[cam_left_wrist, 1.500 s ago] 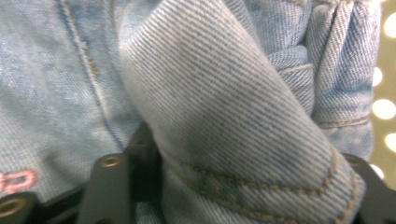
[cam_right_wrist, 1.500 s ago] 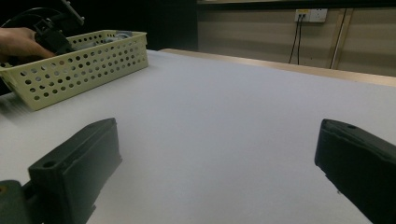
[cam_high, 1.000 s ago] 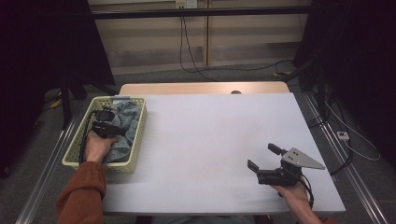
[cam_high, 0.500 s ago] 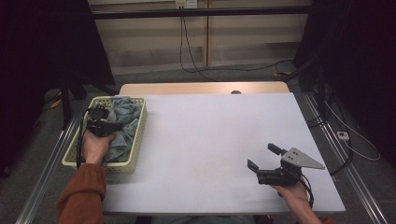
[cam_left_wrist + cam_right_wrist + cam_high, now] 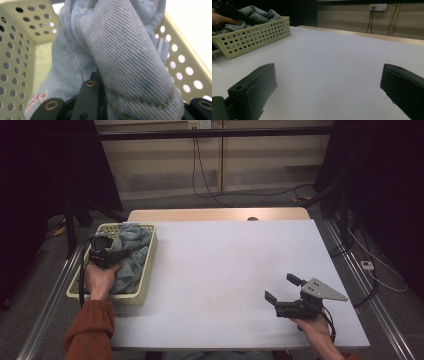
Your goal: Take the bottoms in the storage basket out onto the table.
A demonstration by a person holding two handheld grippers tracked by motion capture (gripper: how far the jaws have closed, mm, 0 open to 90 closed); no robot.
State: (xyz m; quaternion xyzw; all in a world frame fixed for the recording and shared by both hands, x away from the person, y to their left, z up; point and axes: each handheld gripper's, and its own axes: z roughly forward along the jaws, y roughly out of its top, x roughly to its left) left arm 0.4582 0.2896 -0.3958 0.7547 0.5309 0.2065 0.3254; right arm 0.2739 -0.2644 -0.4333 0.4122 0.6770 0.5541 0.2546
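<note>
Left tongs [image 5: 116, 256] are down inside the pale yellow perforated basket [image 5: 145, 282] at the left edge of the bench [image 5: 225, 270], buried in a bundle of light blue denim, likely jeans [image 5: 131, 240]. In the left gripper view a thick roll of the denim [image 5: 125, 57] with tan stitching runs down between the two black jaws, which sit well apart on either side of it; the cloth fills the gap, so the tongs read as pinching the fold, though how firm the bite is cannot be told. Basket wall [image 5: 22, 37] with its round holes stands close behind and to both sides, so the garment lies in the basket, not yet out over the rim. Right tongs [image 5: 283, 289] rest low over the bare bench near the front right, well apart from the basket, jaws spread wide and holding nothing; the right gripper view looks across the white surface to the basket [image 5: 254, 37] with the denim [image 5: 257, 12] heaped above its rim and the left hand [image 5: 222, 20] on it. Step in hand, as judged: taking hold of the jeans for the lift out of the basket. Next move calls for a steady upward pull high enough to bring the trailing cloth over the near wall, then a carry rightward onto the open bench. Heavy denim may drag the light basket along; the idle right tongs could steady the rim or take a second corner of the cloth.
</note>
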